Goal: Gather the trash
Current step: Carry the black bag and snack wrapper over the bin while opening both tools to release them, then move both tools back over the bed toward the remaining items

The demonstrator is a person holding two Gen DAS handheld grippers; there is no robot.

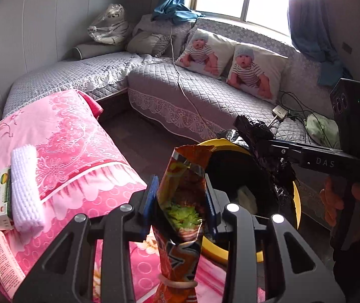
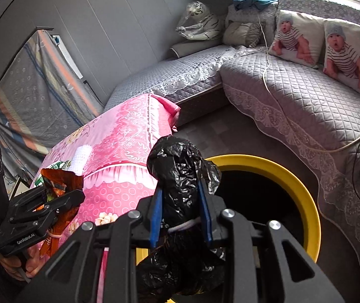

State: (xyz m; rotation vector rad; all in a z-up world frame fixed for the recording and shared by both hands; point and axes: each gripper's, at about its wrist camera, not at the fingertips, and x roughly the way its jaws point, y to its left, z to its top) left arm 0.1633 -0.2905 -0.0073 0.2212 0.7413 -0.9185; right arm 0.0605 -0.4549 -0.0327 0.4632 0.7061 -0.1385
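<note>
I have trash in both hands and I am at the drop-off step. My left gripper [image 1: 183, 210] is clamped narrow on an orange snack bag [image 1: 183, 202], torn open at the top and tied with a rubber band lower down; it sits at the near-left edge of the yellow bin [image 2: 303, 192], not yet over the opening. My right gripper [image 2: 181, 216] is pinched on a knotted black plastic bag [image 2: 180, 171], which hangs at the bin's near rim, partly over its dark mouth.

As I judge it, the next move calls for carrying each piece out over the bin's opening, then spreading the jaws so it falls inside. The black bag is closer to ready; the snack bag needs more travel toward the bin's centre.

Counting: one bin, two pieces of trash in hand. To the left of the bin, on the pink-covered surface [image 1: 73, 136], I see one white-and-green box [image 1: 0, 199], one rolled white cloth [image 1: 25, 189] and one printed leaflet [image 1: 4, 265]. Whether those are trash I cannot tell.
</note>
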